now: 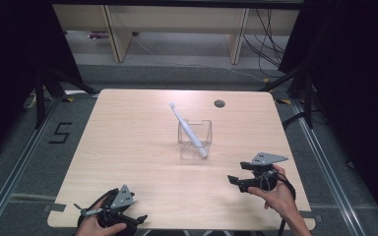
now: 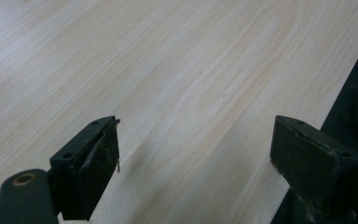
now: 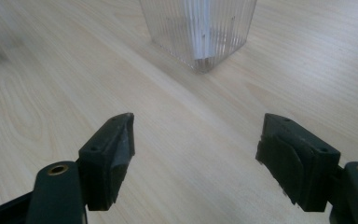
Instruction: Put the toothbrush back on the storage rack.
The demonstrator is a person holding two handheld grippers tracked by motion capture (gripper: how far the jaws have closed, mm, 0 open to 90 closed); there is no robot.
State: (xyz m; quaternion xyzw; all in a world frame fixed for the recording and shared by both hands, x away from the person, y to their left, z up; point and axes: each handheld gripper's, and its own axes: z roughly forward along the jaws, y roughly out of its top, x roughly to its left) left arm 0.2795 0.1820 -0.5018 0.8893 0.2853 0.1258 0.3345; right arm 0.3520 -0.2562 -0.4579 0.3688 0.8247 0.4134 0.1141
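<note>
A white toothbrush leans in a clear ribbed square cup near the middle of the wooden table, head up and to the far left. The right gripper view has the cup just ahead. My right gripper sits low at the right front of the table, jaws wide apart with nothing between them. At the table's front left edge my left gripper is held open and empty over bare wood.
A round cable hole lies in the table's far right part. Beyond the table stand wooden furniture legs and loose cables on a grey floor. Dark curtains flank both sides. A floor mark "5" is at left.
</note>
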